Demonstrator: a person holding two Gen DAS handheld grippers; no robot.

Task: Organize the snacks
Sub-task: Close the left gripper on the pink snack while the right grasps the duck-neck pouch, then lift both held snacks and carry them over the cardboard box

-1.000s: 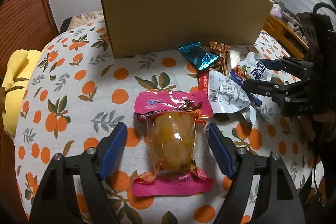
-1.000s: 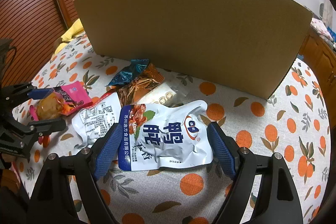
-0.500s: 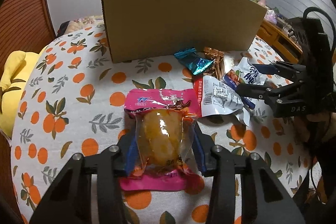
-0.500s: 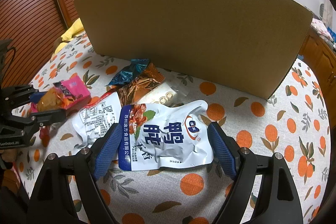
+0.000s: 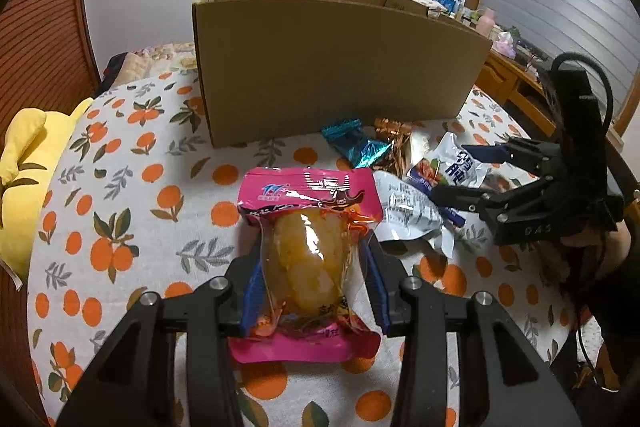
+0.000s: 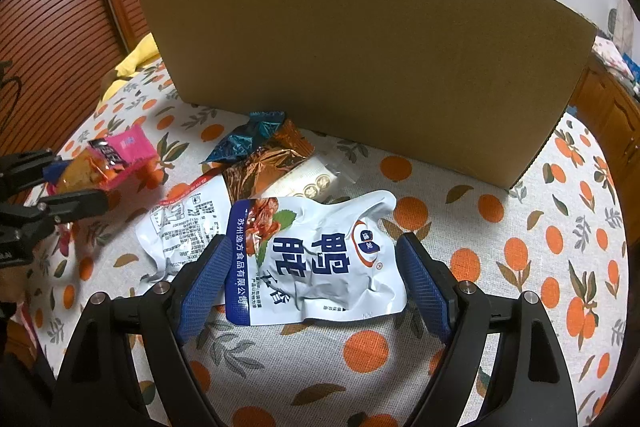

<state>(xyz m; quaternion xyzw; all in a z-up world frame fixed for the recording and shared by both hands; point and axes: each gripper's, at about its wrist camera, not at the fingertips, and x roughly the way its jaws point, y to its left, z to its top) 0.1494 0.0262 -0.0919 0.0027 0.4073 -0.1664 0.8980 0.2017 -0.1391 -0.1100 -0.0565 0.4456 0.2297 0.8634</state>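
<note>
My left gripper (image 5: 314, 287) is shut on a pink packet with a yellow snack inside (image 5: 308, 251) and holds it above the tablecloth; it also shows in the right wrist view (image 6: 108, 163). My right gripper (image 6: 316, 279) is open, its fingers on either side of a white and blue pouch (image 6: 320, 259) lying on the table. The right gripper also shows in the left wrist view (image 5: 468, 175). A cardboard box (image 5: 332, 67) stands upright at the back, open at the top.
A teal wrapper (image 6: 248, 143), a copper foil packet (image 6: 264, 163), a clear packet of round biscuits (image 6: 316, 179) and a white pouch with printed text (image 6: 184, 223) lie in a pile before the box. A yellow cushion (image 5: 20, 163) lies off the table's left edge.
My left gripper closed on the pink packet and lifted it off the table. The right gripper has stayed open around the white and blue pouch.
</note>
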